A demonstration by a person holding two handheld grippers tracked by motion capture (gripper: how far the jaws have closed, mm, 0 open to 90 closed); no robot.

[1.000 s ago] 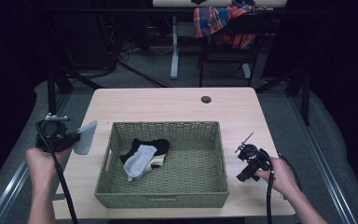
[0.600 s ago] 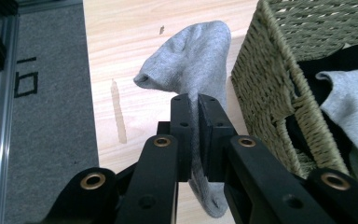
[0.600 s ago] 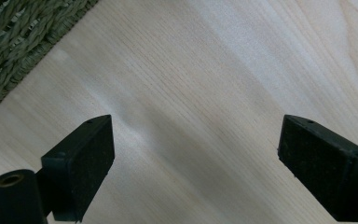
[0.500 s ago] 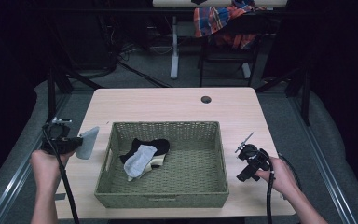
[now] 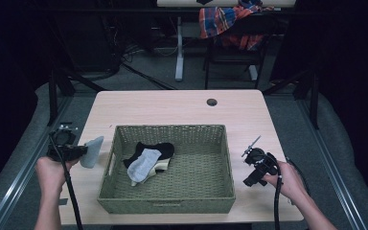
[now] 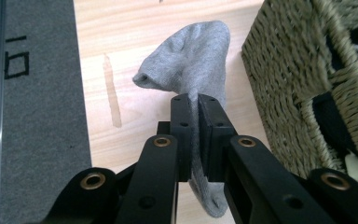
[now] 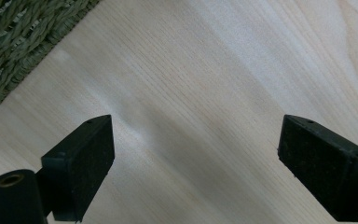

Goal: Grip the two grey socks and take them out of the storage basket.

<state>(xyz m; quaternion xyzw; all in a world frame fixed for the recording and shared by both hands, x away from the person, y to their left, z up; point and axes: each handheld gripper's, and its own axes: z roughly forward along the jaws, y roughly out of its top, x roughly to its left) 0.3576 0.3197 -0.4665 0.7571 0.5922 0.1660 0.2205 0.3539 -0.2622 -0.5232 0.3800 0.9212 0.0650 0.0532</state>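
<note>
Dark floor and black frame rails ring a pale wooden table (image 5: 172, 108), seen from the high view, with a plaid cloth (image 5: 230, 21) on a chair at 12 o'clock. At centre sits a woven basket (image 5: 172, 203) holding a black sock (image 5: 155, 148) and a light grey sock (image 5: 143, 165). At 9 o'clock, the left gripper (image 5: 79, 152) clamps a grey sock (image 5: 92, 151) just beside the basket's wall. At 4 o'clock, the right gripper (image 5: 249, 148) rests over bare wood.

From the left gripper view, the jaws pinch the grey sock (image 6: 191, 60) above the tabletop, the basket (image 6: 298, 70) at 3 o'clock.

From the right gripper view, the jaws stand wide over the table (image 7: 205, 93), holding nothing, the basket's edge (image 7: 18, 28) at 10 o'clock.
</note>
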